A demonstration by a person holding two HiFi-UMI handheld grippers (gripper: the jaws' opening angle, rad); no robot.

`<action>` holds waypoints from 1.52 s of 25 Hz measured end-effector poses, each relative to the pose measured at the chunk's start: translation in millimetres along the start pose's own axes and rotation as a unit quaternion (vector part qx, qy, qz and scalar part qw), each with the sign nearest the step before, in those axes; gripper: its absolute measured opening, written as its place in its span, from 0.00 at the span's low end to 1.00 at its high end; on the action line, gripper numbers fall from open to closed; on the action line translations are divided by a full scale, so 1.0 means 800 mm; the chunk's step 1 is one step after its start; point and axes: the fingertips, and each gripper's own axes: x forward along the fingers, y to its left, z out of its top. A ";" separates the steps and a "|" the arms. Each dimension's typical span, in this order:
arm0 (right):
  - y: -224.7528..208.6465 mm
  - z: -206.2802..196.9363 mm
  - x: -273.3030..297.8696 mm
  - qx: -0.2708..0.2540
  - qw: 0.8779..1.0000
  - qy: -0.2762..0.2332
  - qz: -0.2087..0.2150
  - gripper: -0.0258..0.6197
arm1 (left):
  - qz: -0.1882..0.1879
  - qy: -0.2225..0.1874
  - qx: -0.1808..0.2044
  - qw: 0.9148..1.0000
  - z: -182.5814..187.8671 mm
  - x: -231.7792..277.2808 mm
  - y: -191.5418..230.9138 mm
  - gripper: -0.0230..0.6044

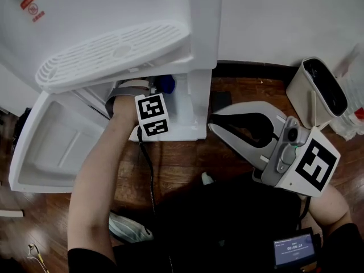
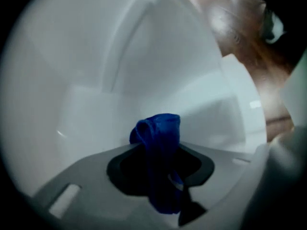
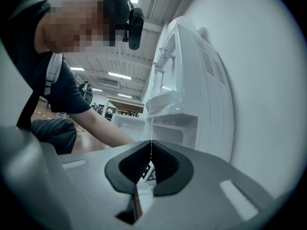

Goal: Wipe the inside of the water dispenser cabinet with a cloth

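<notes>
My left gripper (image 2: pixel 160 150) clamps the cloth (image 2: pixel 157 128) inside the cabinet (image 2: pixel 144 56); I'd press it flat against the wall and sweep into the corners. My right gripper (image 3: pixel 151 148) is closed on nothing, outside.

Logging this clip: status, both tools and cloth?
Left tool shut on blue cloth, inside cabinet. Right tool shut, empty, outside. Nothing blocking.
</notes>
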 end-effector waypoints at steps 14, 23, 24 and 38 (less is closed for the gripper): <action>0.005 -0.013 0.005 -0.021 0.999 0.024 0.004 0.05 | -0.088 -0.035 -0.057 0.994 -0.004 -0.009 -0.077 0.25; 0.033 -0.026 0.018 -0.095 0.993 0.062 0.030 0.05 | -0.254 -0.175 -0.305 0.901 -0.008 -0.189 -0.138 0.25; 0.040 -0.030 0.021 -0.110 0.991 0.072 0.040 0.05 | -0.236 -0.213 -0.384 0.867 -0.011 -0.221 -0.119 0.25; 0.219 -0.009 0.178 0.198 0.920 0.105 0.321 0.53 | -0.096 -0.481 -0.614 0.618 -0.069 -0.494 -0.048 0.26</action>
